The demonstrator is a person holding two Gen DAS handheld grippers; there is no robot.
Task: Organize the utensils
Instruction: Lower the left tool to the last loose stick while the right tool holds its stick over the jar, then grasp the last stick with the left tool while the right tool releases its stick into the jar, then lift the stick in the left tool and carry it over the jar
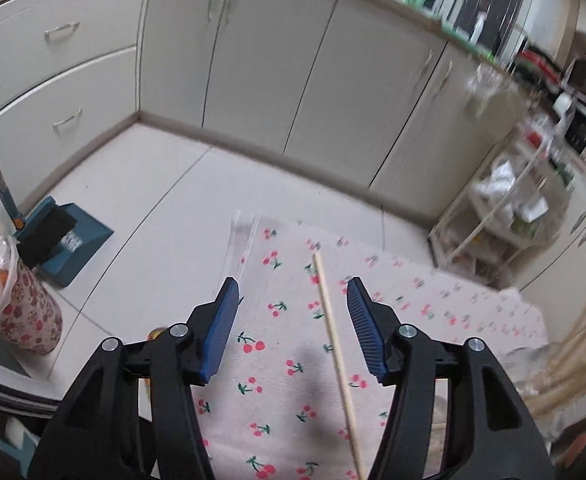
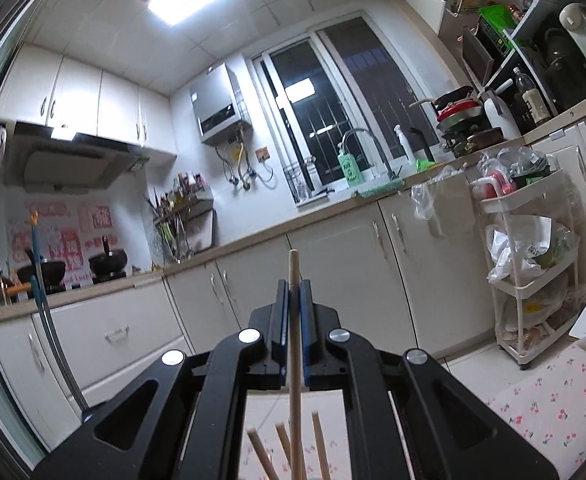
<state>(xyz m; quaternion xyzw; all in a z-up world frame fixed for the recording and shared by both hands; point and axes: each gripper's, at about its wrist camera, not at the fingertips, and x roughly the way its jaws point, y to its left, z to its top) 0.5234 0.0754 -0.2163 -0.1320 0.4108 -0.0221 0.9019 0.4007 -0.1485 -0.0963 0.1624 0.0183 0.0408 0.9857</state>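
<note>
A pale wooden chopstick (image 1: pixel 337 364) lies on the cherry-print surface (image 1: pixel 277 360), running lengthwise between the blue pads of the left tongs (image 1: pixel 293 330), nearer the right pad and touching neither; its far tip reaches just past the pad tips. A second pale chopstick (image 2: pixel 294 340) stands upright, pinched between the closed pads of the right tongs (image 2: pixel 293 286), its blunt end poking a little above them. Below those tongs, the ends of several more chopsticks (image 2: pixel 269 452) fan upward, blurred.
</note>
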